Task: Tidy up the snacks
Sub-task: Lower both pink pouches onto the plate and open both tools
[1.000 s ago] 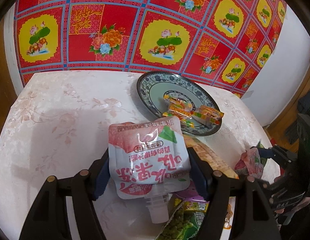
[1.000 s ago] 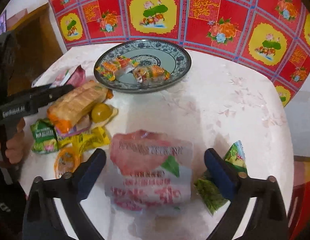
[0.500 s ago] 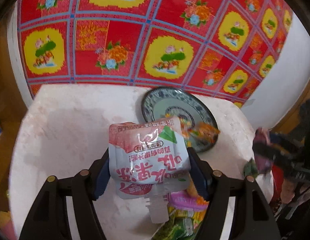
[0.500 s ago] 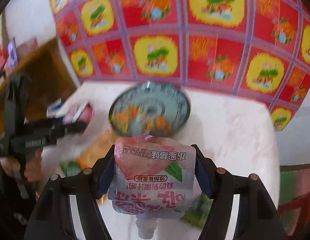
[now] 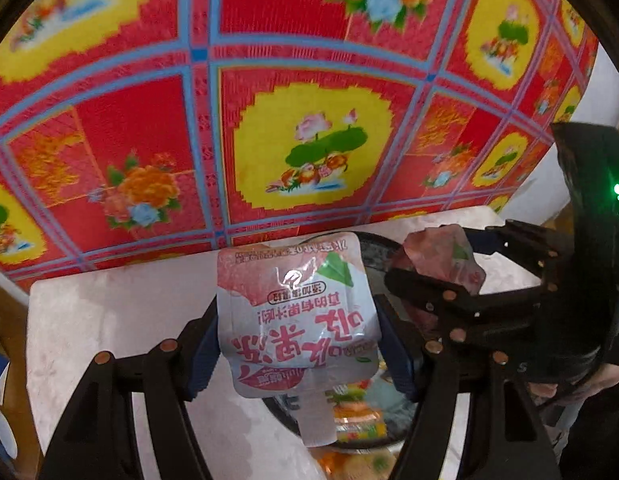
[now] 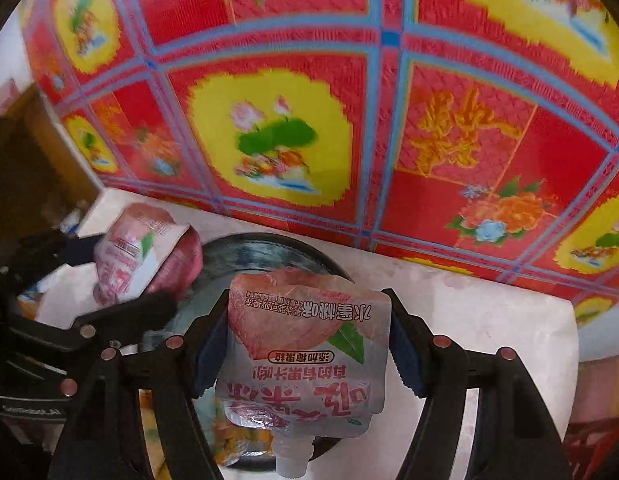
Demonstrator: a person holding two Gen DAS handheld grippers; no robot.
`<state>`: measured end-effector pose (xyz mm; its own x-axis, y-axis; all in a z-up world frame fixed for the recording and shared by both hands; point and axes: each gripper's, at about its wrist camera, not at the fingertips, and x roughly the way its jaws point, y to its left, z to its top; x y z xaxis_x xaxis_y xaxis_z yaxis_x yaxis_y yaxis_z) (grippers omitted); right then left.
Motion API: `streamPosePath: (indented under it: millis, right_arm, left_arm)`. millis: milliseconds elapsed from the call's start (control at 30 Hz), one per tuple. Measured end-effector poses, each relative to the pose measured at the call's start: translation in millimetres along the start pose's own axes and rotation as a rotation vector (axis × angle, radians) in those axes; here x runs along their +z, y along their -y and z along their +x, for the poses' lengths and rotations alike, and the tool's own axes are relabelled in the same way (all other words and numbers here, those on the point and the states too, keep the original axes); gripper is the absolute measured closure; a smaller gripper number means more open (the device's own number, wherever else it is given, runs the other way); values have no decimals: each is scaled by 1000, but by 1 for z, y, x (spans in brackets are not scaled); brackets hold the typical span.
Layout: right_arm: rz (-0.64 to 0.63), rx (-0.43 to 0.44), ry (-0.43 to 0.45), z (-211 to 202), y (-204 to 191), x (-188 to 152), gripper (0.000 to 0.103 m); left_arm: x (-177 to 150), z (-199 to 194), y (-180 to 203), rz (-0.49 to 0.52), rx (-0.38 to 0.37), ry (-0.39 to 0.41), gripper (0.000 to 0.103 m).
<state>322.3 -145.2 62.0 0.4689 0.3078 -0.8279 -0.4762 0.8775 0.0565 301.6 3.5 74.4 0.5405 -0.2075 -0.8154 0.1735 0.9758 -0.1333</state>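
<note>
left tongs: the left gripper (image 5: 297,328) is closed on a pink-and-white peach jelly drink pouch with a clear spout (image 5: 295,316), held spout-down above the table.
right tongs: the right gripper (image 6: 307,354) is clamped on a second pink-and-white spouted pouch (image 6: 305,354), also lifted.
position: both pouches are held over the round blue-patterned ceramic plate (image 6: 265,252).
plate contents: small orange-and-yellow wrapped sweets (image 5: 357,426) are seen in it.
surface: a pale floral tablecloth (image 5: 109,312) is spread below, backed by a red-and-yellow flowered cloth (image 5: 301,144).
</note>
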Motion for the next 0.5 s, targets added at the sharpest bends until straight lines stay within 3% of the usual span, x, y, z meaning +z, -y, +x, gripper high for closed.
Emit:
streamPosePath:
  millis: [167,367,433,500]
  right_arm:
    - [-54,10,-33,17,0,-3,31]
    - [-130,63,-9,23,-3,0,30]
    - [-160,46,11,23,-6,2,25]
    - [-176,32,31,24,-7,4,13]
  left_arm:
    - [-4,25,-13,-9,-43,-30,29]
    - [-2,26,-21,-7,-148,14,29]
    - [-2,27,-24,-17,-147,31,26]
    - [-2,28,-31,-46,-154,34,23]
